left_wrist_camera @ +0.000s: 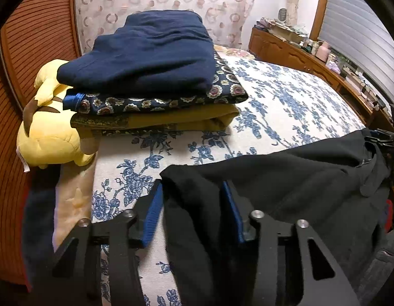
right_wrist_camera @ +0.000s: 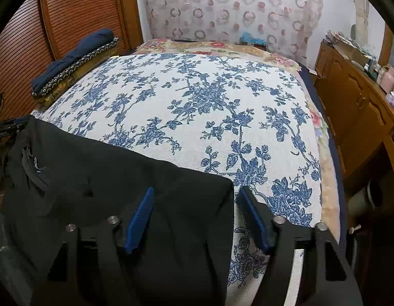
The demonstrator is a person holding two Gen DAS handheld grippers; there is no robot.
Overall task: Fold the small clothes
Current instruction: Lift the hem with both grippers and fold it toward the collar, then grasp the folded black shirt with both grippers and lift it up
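garment: black cloth (right_wrist_camera: 120,178) lies flat at the near edge of the bed (right_wrist_camera: 197,107), spanning both views
left gripper (left_wrist_camera: 194,211): fingers apart, straddling the cloth's left corner, not clamped
right gripper (right_wrist_camera: 197,216): fingers apart, astride the right edge, not clamped
stack (left_wrist_camera: 151,76): 3 folded pieces, far left, well apart
step: likely lining up a fold grasp
next: close both on the corners, lift evenly, fold over
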